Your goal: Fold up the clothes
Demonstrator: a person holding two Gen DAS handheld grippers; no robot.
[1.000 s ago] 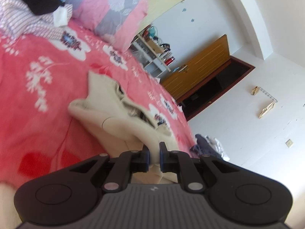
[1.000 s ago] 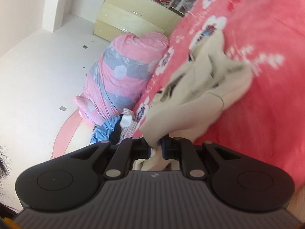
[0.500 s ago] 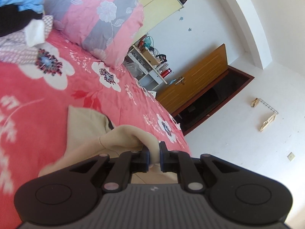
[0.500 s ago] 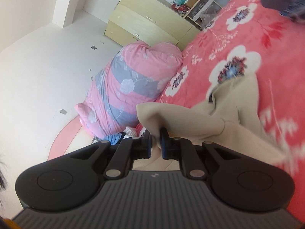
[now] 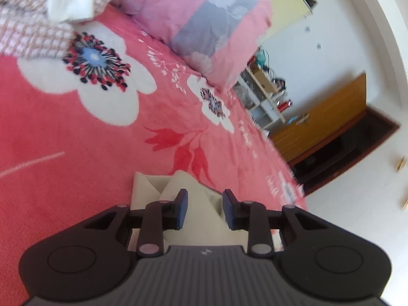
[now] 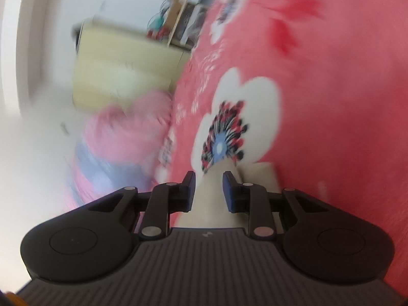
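A bed fills both views, its red floral blanket spread wide under the grippers. Ahead of the left gripper and up to its left sits a checked garment; a pink-and-grey pillow lies further ahead, with an open shelf unit crammed with small items beyond on the right, too blurred to name. The beige garment lies flat on the blanket right between the left jaws, which are opening, pads off the cloth. A second ago both grippers pinched that cloth shut and carried it raised. The right gripper is opening too, a beige fold between its pads, untouched.
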